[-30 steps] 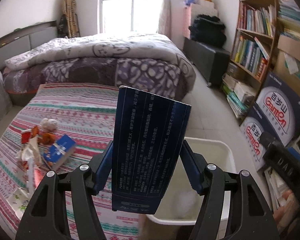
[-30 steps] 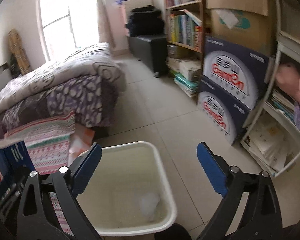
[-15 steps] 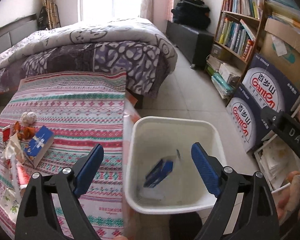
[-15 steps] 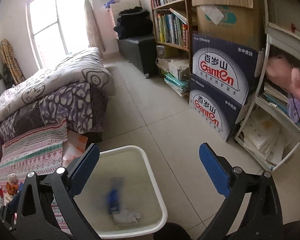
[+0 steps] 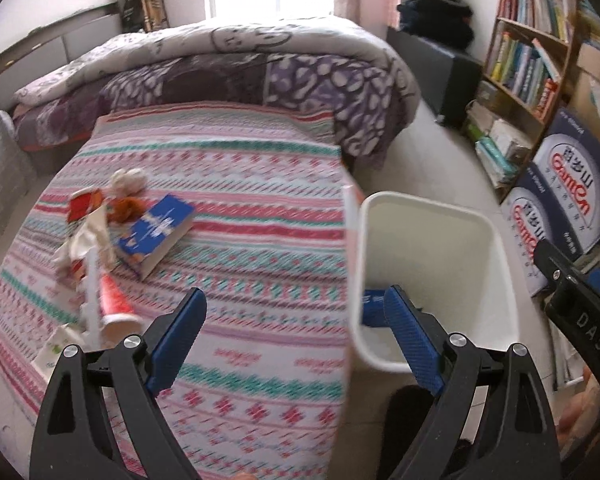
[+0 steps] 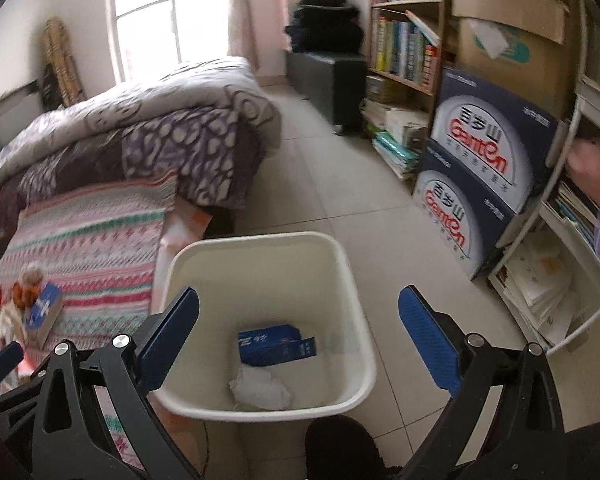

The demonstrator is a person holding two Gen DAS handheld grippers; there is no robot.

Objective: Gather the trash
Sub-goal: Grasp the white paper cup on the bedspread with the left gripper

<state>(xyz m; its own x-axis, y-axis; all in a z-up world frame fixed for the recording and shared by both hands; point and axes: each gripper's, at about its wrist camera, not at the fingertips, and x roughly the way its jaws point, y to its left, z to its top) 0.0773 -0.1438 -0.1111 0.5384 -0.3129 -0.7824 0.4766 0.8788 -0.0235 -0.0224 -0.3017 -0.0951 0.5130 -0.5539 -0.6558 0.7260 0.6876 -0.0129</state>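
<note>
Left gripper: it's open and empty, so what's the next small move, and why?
Probably swing the left gripper left toward the trash pile on the striped blanket and line up on the blue box, the nearest clean grasp. A dark blue carton and crumpled tissue already lie in the white bin; the right gripper hovers open above it.

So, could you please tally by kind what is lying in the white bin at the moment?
Blue carton: 1
Crumpled white tissue: 1
Total in the white bin: 2
</note>
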